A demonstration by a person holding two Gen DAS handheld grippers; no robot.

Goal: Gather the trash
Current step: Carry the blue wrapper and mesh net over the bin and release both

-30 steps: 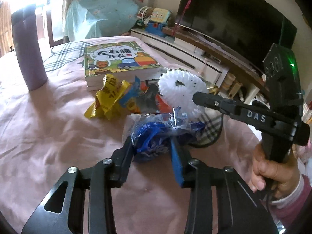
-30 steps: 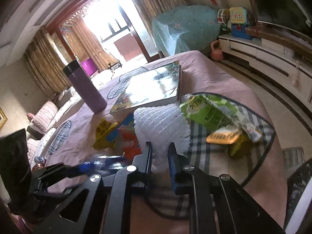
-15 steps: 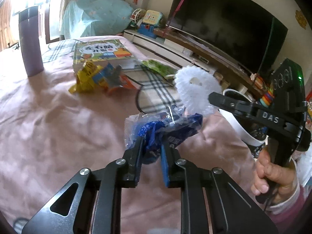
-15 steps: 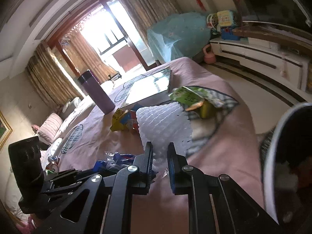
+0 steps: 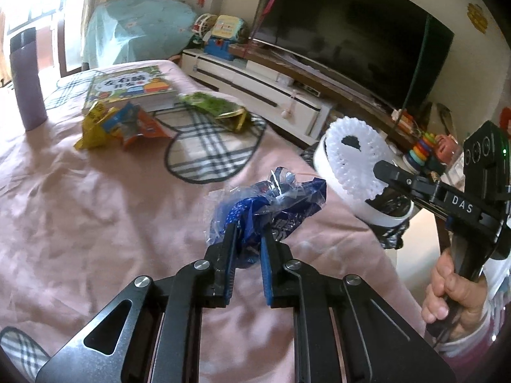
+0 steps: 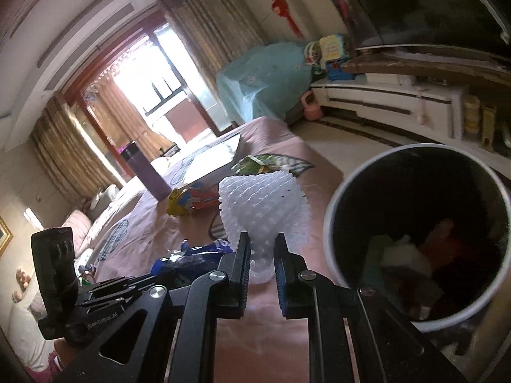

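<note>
Close wrist views; shared pink table (image 5: 95,210)

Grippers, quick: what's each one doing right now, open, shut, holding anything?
Left gripper: shut on the blue plastic wrapper.
Right gripper: shut on the white foam net sleeve, beside the trash bin.

bin (image 6: 338,210) stands beside the bed (image 5: 95,223), right of the wrappers (image 5: 121,124).

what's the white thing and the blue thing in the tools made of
White net sleeve: looks like soft foam mesh, matte, with an open lattice that squashes between the right tool.
Blue wrapper: probably thin plastic film, glossy, crinkled, partly see-through, pinched in the left tool.
</note>
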